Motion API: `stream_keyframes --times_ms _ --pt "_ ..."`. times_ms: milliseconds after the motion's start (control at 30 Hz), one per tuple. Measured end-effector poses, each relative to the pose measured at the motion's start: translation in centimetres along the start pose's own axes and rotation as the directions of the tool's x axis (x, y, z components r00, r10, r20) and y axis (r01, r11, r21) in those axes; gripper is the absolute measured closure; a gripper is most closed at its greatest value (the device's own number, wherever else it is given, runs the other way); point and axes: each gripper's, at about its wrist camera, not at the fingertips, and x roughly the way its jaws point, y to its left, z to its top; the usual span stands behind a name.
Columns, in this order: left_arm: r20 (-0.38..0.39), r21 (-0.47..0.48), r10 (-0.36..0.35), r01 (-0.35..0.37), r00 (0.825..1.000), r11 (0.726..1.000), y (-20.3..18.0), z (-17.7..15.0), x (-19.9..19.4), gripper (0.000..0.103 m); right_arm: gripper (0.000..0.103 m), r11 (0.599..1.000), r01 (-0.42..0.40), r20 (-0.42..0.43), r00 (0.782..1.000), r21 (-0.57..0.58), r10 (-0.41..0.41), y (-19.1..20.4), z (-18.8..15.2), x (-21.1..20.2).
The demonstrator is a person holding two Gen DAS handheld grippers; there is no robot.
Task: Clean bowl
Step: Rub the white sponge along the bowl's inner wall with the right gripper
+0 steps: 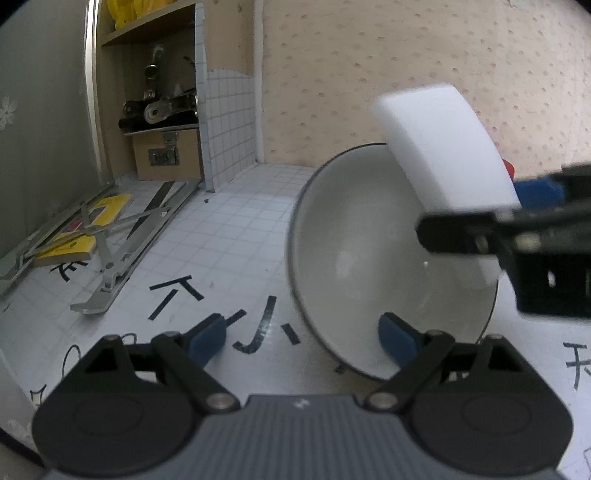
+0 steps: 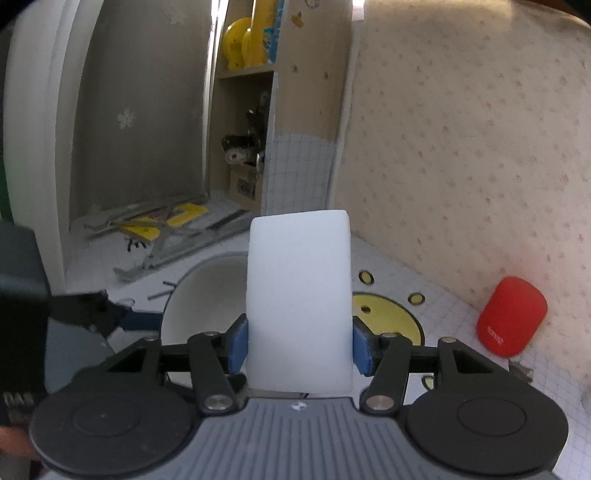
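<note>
- white gridded tabletop (image 1: 236,221) with black marks taped on it; dotted pinkish wallpaper (image 1: 406,55) behind, wooden shelf (image 1: 155,29) in the corner with dark clutter on it
- metal folding stand (image 1: 122,236) and a yellow book (image 1: 85,229) lie far back on the left; red speaker (image 2: 511,315) sits on the table near the wall on the right
- bowl (image 1: 369,258) is white with a dark rim, tipped up on its edge so the inside faces the left wrist camera
- left gripper (image 1: 306,339) has its jaws wide; the right blue pad (image 1: 399,341) looks to be inside the bowl's lower rim, the left pad (image 1: 208,338) well clear of it; can't tell if anything's actually pinched
- right gripper (image 2: 297,345) is clamped on a white sponge (image 2: 299,302), both blue pads tight against its sides; the sponge sticks out over the bowl's upper rim
</note>
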Motion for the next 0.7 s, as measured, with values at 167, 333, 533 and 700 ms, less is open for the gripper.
stream_keyframes --times_ms 167,333,533,700 --pt "0.001 0.002 0.002 -0.002 1.000 1.000 0.0 0.0 0.1 0.012 0.049 1.000 0.001 -0.014 1.000 0.004 0.000 -0.1 -0.9 -0.3" --pt "0.002 0.003 0.002 -0.002 1.000 1.000 0.0 -0.1 0.1 0.012 0.049 1.000 -0.004 0.014 1.000 -0.004 0.004 0.4 0.8 0.1" --pt "0.002 -0.001 0.003 -0.003 1.000 1.000 0.3 0.0 0.2 0.012 0.049 1.000 -0.007 0.010 1.000 0.005 0.007 0.3 0.6 0.3" --pt "0.002 -0.009 0.010 -0.010 1.000 1.000 0.6 0.1 0.3 0.011 0.049 1.000 -0.011 0.001 1.000 0.004 0.011 0.2 0.2 0.2"
